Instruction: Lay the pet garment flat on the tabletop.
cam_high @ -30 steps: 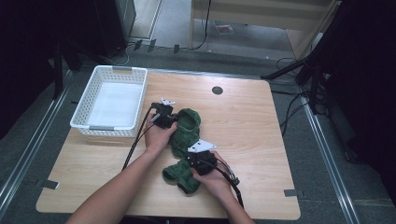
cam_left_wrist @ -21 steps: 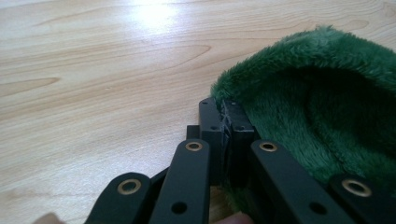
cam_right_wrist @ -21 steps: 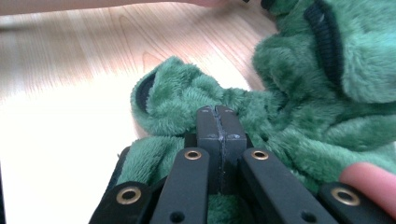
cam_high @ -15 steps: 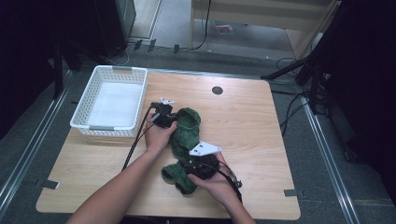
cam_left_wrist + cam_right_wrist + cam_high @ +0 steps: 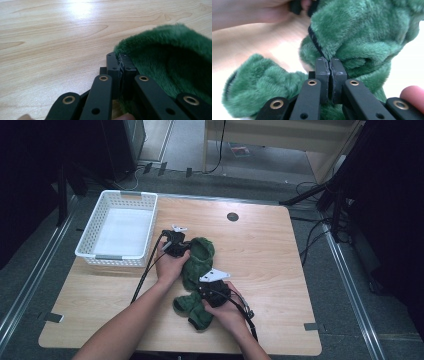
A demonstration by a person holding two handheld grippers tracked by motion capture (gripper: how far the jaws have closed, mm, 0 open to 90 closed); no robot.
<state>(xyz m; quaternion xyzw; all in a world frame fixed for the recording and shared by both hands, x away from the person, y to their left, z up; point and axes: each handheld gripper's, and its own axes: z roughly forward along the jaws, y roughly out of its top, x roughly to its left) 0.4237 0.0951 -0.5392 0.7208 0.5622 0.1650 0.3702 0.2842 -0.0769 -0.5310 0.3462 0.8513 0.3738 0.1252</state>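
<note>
Near the worktop's front edge, about midway along it, the right tongs (image 5: 204, 289) have just snapped closed, pinching a fold of the green plush garment (image 5: 196, 275); in the right gripper view its jaws meet on the fur. Just beyond, the left tongs (image 5: 181, 249) clamp the garment's far rim. Further off, a white basket (image 5: 100, 254) sits at the far left corner.

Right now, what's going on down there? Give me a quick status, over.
Left tongs shut on green fuzzy garment's edge. Right tongs just closed, pinching its lower part. Garment bunched mid-table. White basket off to the left, nothing in the way.
</note>
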